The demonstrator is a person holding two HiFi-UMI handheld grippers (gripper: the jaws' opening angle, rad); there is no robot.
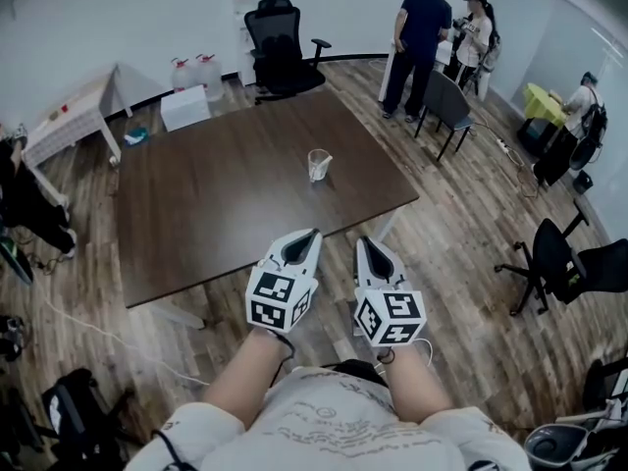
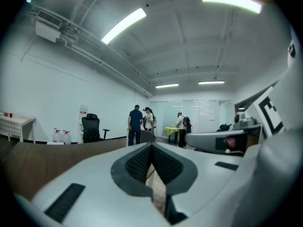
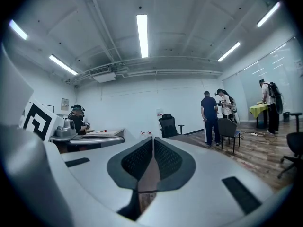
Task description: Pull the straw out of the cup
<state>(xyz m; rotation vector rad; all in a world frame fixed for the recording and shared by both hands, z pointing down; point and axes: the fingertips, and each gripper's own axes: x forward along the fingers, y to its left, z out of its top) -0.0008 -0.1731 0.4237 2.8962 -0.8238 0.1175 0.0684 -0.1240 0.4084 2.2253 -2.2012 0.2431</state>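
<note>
Your left gripper (image 1: 309, 235) has its jaws closed tip to tip. In the left gripper view the dark ribbed pads (image 2: 139, 163) meet at the front, with only a V-shaped gap behind them and nothing in it. Your right gripper (image 1: 363, 244) is the same: jaws together, pads (image 3: 166, 159) touching at the tip, nothing held.

Both grippers sit side by side, close together but not touching, with the tips pointing forward. The left tips are at the near edge of the dark brown table (image 1: 216, 204). The right tips are just off that edge, over the wood floor (image 1: 461, 263).

The clear cup (image 1: 319, 165) stands upright on the table, straight ahead of both sets of jaws. It is well apart from them, closer to the left jaws' line than the right's, and neither gripper touches it. The straw is too small to make out in the head view. Neither gripper view shows the cup clearly.

Beyond the cup, past the far table edge, is a black office chair (image 1: 280, 47). Left of the chair are water jugs (image 1: 196, 72) and a white box (image 1: 184, 107). Far ahead and right of the right jaws, two people (image 1: 432, 37) stand by a grey chair (image 1: 446, 101). A white side table (image 1: 69, 116) is far off to the left of the left jaws.
</note>
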